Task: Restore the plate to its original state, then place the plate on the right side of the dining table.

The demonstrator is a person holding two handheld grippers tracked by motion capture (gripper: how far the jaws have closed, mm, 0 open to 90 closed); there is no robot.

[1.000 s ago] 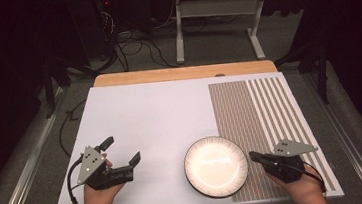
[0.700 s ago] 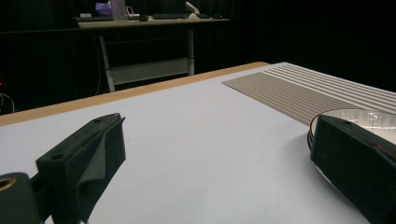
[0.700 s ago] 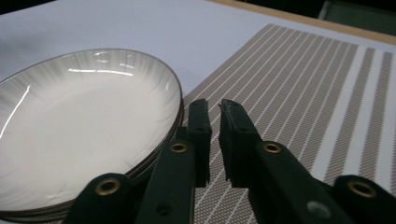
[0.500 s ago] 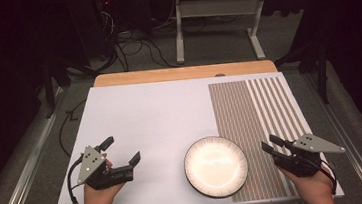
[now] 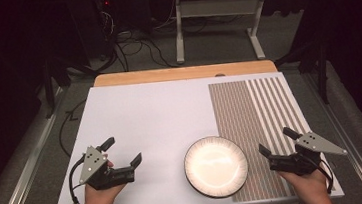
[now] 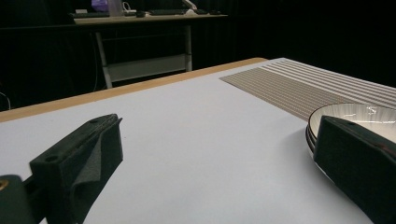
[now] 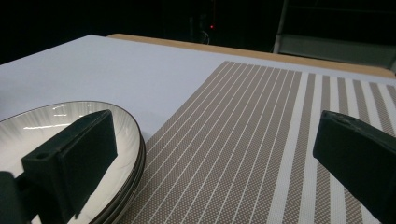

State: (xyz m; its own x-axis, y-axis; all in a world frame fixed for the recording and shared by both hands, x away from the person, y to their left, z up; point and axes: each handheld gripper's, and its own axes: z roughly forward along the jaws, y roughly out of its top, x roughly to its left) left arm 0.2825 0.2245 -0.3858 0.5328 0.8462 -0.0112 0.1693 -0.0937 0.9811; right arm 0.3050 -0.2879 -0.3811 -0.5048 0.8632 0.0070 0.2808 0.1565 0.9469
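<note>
A round plate with a pale centre and a dark, finely ribbed rim lies near the near edge of the table, right of the middle. From the right gripper view its edge looks layered, as if more than one plate is stacked; I cannot tell for sure. Its right side overlaps the left edge of a brown striped placemat, which covers the right part of the white tabletop. A strip of bare wood shows along the far edge of the table.

The left gripper rests on the white surface well to the left of the plate, its jaws wide apart with nothing between them. The right gripper sits on the placemat just right of the plate, jaws likewise spread wide and empty.

Around the table the room is dark. The floor beyond is grey, with tangled cables at far left and the metal legs of another desk at far centre. A small red light glows in the darkness.
</note>
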